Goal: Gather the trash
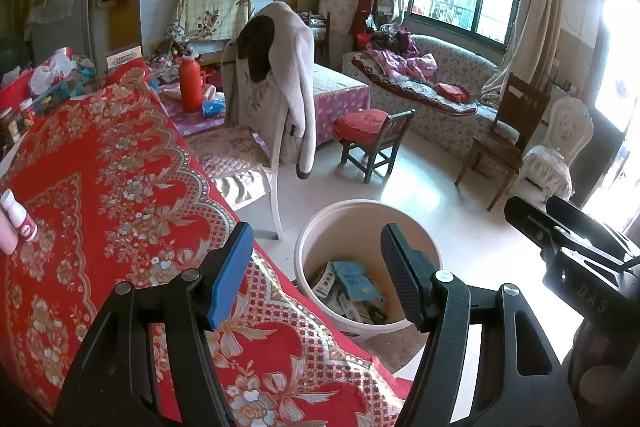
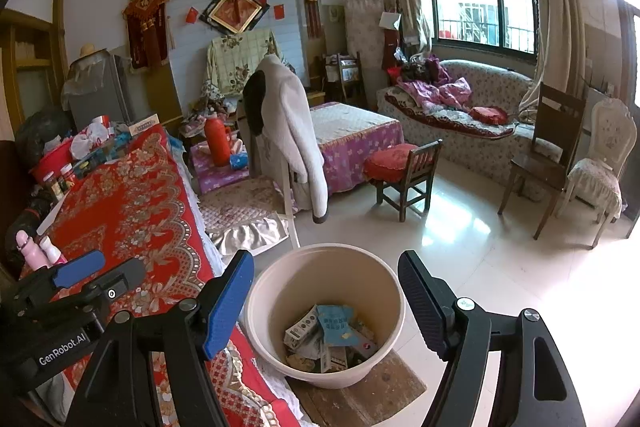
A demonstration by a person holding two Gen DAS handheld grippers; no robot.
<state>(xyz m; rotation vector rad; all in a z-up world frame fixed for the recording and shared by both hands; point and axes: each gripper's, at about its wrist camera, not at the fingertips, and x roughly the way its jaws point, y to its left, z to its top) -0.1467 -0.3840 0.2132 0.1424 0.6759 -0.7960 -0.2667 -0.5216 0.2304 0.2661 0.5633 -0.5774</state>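
cream plastic bucket (image 2: pixel 324 315) stands upright on the floor, mouth up, just beside the red-clothed desk (image 2: pixel 132 211), with boxes and papers (image 2: pixel 332 339) lying in it. both the left tool (image 1: pixel 316 275) and right tool (image 2: pixel 324 307) hang above it, open and empty. a coat-draped chair (image 2: pixel 280 155) stands behind.

Home living room: sofa (image 2: pixel 472 107), chairs (image 2: pixel 404 167)
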